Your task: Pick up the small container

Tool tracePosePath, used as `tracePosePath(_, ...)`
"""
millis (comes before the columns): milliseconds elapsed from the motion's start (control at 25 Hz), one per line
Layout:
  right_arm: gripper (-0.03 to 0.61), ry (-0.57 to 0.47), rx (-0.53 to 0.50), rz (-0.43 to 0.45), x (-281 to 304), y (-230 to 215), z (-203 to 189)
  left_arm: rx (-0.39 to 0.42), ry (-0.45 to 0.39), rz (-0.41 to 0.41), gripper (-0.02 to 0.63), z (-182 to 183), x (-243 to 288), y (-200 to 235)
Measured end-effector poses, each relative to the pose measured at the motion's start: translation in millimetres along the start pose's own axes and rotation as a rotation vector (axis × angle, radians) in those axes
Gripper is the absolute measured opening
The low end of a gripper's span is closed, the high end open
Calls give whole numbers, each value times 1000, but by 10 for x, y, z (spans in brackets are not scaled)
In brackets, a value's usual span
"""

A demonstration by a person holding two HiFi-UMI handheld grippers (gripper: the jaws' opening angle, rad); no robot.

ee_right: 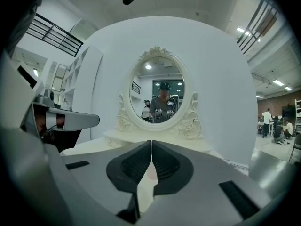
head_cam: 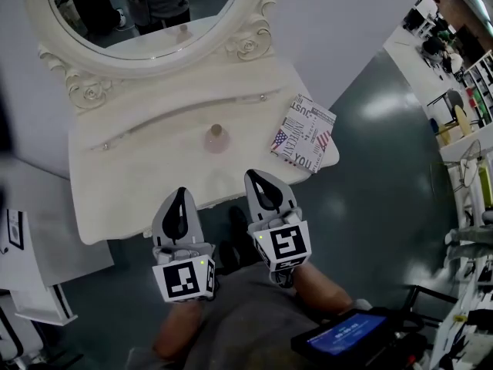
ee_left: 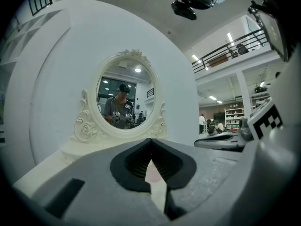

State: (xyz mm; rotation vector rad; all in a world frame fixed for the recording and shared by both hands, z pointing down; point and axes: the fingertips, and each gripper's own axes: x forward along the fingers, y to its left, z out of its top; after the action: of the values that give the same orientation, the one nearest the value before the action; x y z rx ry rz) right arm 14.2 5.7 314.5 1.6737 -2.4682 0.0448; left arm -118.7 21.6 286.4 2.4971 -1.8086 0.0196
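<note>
The small container [head_cam: 216,139] is a pale pink jar with a round knob lid, standing mid-way across the white vanity table [head_cam: 131,168]. My left gripper [head_cam: 182,193] hovers at the table's near edge, shut and holding nothing, a little left of the jar. My right gripper [head_cam: 259,176] is level with it on the right, also shut and holding nothing. Both point toward the mirror. In the left gripper view the jar [ee_left: 153,173] shows as a pink patch behind the shut left gripper [ee_left: 151,142]. The right gripper view shows the same pink jar [ee_right: 149,172] behind the shut right gripper [ee_right: 151,145].
An oval carved mirror [head_cam: 146,14] stands at the table's back. A printed box with flag and lettering [head_cam: 303,133] lies on the table's right corner. Grey floor [head_cam: 385,176] stretches to the right. A screen device [head_cam: 343,338] sits near the person's lap.
</note>
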Motion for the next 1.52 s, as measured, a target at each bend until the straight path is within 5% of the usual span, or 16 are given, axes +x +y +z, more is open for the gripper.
tracePosePath(920,15,25,62,214,1386,-462,-38,50,31,99,14,124,1457,239)
tracePosePath(1520,15,-8,34,329,1927,-535,141,63,3,188,14,289,1834,407)
